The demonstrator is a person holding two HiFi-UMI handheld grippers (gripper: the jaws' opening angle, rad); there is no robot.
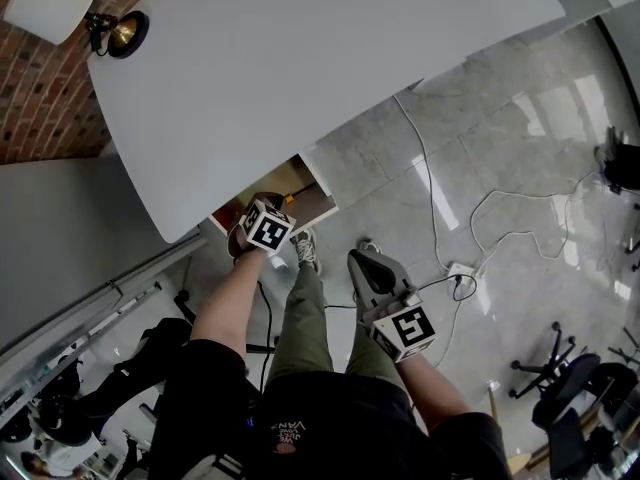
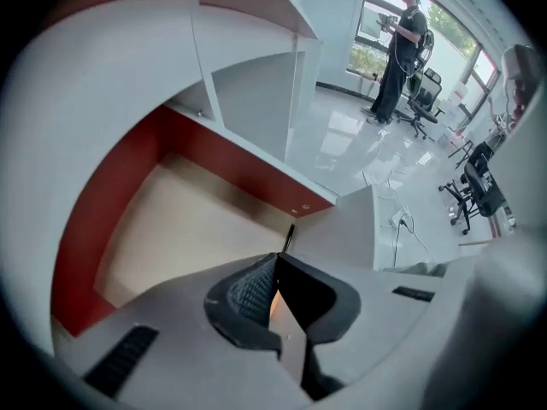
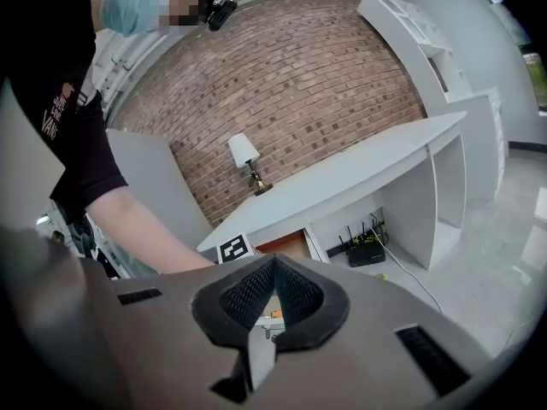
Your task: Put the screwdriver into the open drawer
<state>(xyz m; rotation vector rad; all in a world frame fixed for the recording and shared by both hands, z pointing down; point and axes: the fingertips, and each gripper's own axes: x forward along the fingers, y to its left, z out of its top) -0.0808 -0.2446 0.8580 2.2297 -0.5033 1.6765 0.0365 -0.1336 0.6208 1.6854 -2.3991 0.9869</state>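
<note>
**Screwdriver poised over the open drawer, not yet released**

At left, the left gripper point(image 2: 275, 263) has its jaws pressed together on the screwdriver point(image 2: 289, 237). A thin dark shaft sticks out past the tips, and an orange glint between the pads is probably the handle. The gripper hangs directly over the open drawer point(image 2: 85, 237), whose red walls and pale bare bottom fill the left gripper view. The tool looks lined up for dropping in, so parting the jaws is likely the next move. Whether the shaft tip touches the drawer bottom cannot be told.

Further right, the right gripper point(image 1: 366, 265) sits low beside the person's legs. Its jaws are together on nothing, apparently kept out of the way because one gripper is enough for this job.

The drawer slides out from under a curved white tabletop point(image 1: 300, 58). The tabletop is bare except for a lamp point(image 1: 55, 3) at its left end, beside a brick wall point(image 1: 40, 98). To the right, the floor point(image 1: 520, 138) is glossy pale stone. White cables point(image 1: 428, 183) cross it to a power strip point(image 1: 462, 271). Office chairs point(image 1: 560, 418) stand at the near right.
</note>
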